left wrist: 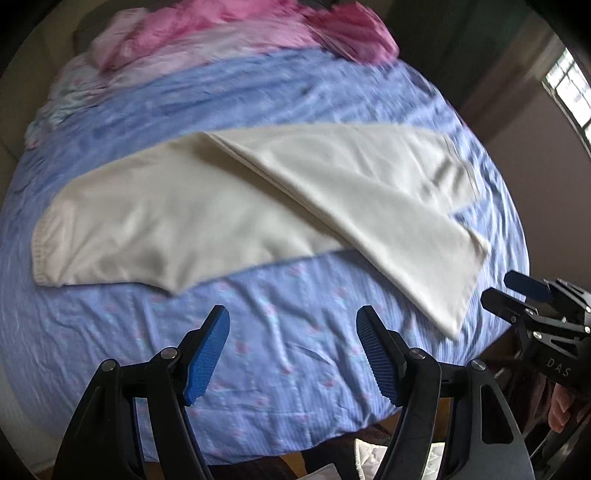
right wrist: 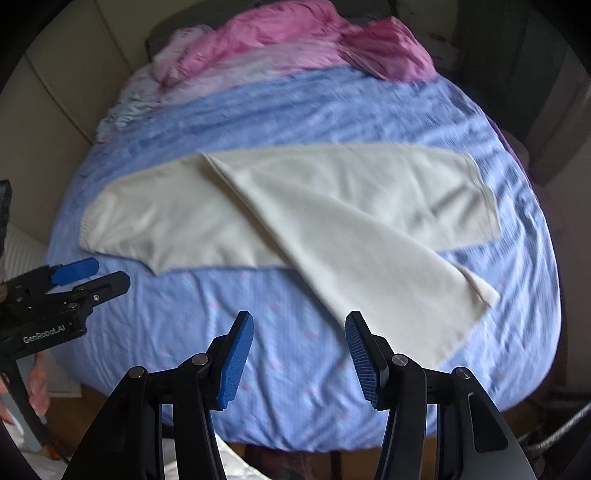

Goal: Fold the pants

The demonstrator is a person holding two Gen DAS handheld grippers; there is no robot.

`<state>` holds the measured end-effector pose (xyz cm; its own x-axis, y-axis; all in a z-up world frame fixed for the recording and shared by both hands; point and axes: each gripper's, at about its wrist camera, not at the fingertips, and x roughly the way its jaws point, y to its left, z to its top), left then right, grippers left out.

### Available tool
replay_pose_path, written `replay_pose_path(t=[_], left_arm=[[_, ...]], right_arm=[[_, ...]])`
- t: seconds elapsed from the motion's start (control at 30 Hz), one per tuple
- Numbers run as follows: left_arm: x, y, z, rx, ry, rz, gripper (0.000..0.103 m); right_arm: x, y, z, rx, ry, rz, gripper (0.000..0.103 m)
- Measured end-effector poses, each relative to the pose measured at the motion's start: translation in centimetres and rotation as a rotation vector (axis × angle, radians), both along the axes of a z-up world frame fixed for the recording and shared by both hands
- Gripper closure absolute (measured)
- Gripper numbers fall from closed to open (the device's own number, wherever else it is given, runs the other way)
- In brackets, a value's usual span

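Note:
Cream pants (left wrist: pixel 229 206) (right wrist: pixel 295 206) lie flat on a blue bed, waistband at the left, one leg stretched right and the other angled toward the near right. My left gripper (left wrist: pixel 293 321) hangs open over bare sheet in front of the pants, nothing between its blue pads. My right gripper (right wrist: pixel 299 325) is open too, its right fingertip close to the angled leg's edge without touching it. Each gripper shows at the edge of the other's view: the right gripper (left wrist: pixel 517 291) and the left gripper (right wrist: pixel 99 275).
The blue sheet (left wrist: pixel 288 369) (right wrist: pixel 288 369) covers the bed down to its near edge. Pink and pale bedding (left wrist: pixel 240 29) (right wrist: pixel 295 40) is bunched along the far side. A window (left wrist: pixel 570 92) is at the right. A person's hand (right wrist: pixel 37 384) shows at the lower left.

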<state>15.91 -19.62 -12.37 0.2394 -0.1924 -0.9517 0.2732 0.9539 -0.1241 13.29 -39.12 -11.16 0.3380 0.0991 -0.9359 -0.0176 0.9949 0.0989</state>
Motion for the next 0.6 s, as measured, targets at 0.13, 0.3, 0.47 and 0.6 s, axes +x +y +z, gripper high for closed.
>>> replay_pose_path(t=[0.13,0.3,0.47,0.6], left_arm=[[-0.4,-3.5,-2.3,0.024,0.044,-0.051,0.033],[-0.7,-6.7,-4.9,0.033,0.095,-0.091,0.033],[-0.9,-9.6,-7.5,0.028,0.147,-0.111,0.033],[-1.1,-11.5,-9.2,0.044,0.163,-0.141,0.033]], right_arm=[[-1.1,-3.1,-2.5,-0.010,0.065,-0.042,0.050],[-2.6,-6.0,-6.0,-0.018,0.146,-0.080,0.050],[-4.1,-8.4,-9.3,-0.012,0.212,-0.129,0.050],[-5.2,-10.4,-11.8,0.009,0.246,-0.194,0.050]])
